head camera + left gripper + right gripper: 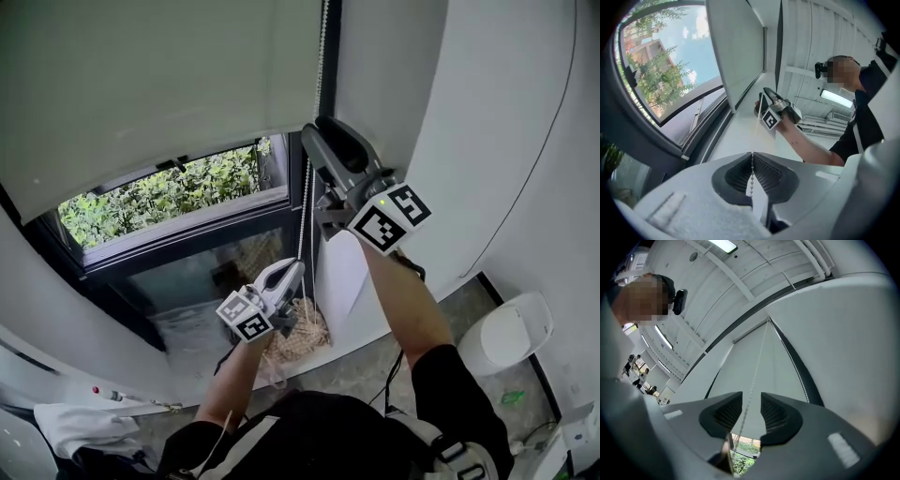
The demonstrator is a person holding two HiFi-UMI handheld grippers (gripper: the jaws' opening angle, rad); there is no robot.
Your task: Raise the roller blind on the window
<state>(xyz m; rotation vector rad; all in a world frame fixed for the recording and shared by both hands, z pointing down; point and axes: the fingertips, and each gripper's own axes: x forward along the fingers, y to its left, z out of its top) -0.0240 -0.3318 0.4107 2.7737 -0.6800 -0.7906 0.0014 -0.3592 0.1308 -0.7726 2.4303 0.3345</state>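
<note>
My left gripper point(752, 157) is clenched on the chain point(322, 66), probably light and slippery, at the blind's point(141, 84) 3 o'clock edge, while my right gripper point(751, 411), at 12 o'clock of it, stands unclenched around the chain and should pinch between beads.

The roller blind point(141, 84) is showing a plain pale grey-white, and the bead chain point(307, 202) is hanging white against the black window frame point(187, 246). The left tongs point(296, 269) and right tongs point(317, 131) are both wearing light grey shells with dark ribbed pads — their marker cubes point(389, 217) are carrying black-and-white squares. Green leaves point(159, 192) are glowing outside, and the sleeves point(450, 375) are showing black.
</note>
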